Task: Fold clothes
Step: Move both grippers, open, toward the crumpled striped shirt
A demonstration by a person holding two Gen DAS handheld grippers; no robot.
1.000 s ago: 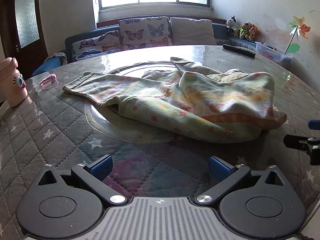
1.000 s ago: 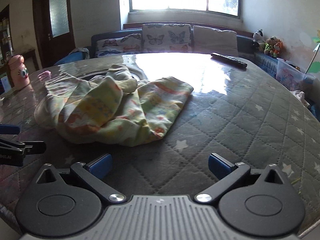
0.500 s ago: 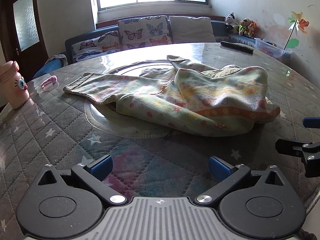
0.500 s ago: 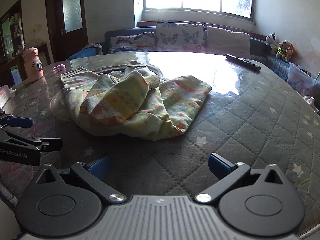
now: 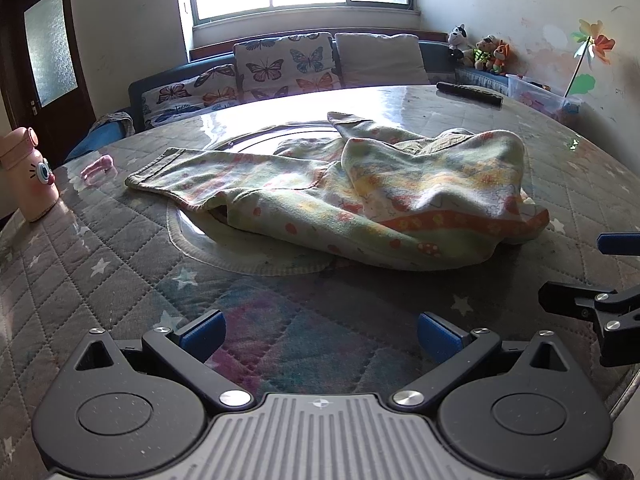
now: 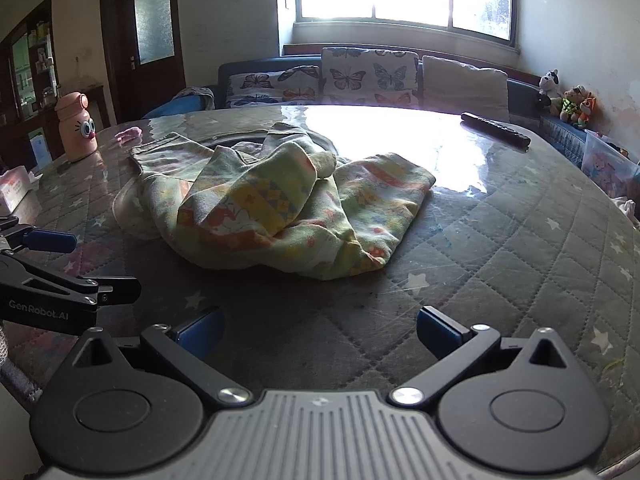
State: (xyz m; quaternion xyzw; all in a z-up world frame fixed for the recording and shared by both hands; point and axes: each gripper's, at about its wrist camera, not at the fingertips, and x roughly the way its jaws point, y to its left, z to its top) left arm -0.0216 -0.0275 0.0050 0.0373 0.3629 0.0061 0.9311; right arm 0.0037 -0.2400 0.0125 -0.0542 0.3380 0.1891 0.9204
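Crumpled garment (image 5: 360, 196) lies mid-surface (image 5: 100, 280), untouched. Left gripper (image 5: 320, 332) and right gripper (image 6: 320, 328): jaws wide apart, holding nothing. Suggest pinching 2 hem corners, then spreading flat before folding.

The only writing that can be read is "GenRobot.AI", in pale letters on the black plastic side of the left gripper (image 6: 106, 266), which shows in the right wrist view to the left of the right gripper's own blue-tipped fingers. A white rectangular box (image 6: 14, 190) farther left and beyond it carries reddish print, too blurred to make out. The left wrist view shows no legible text.
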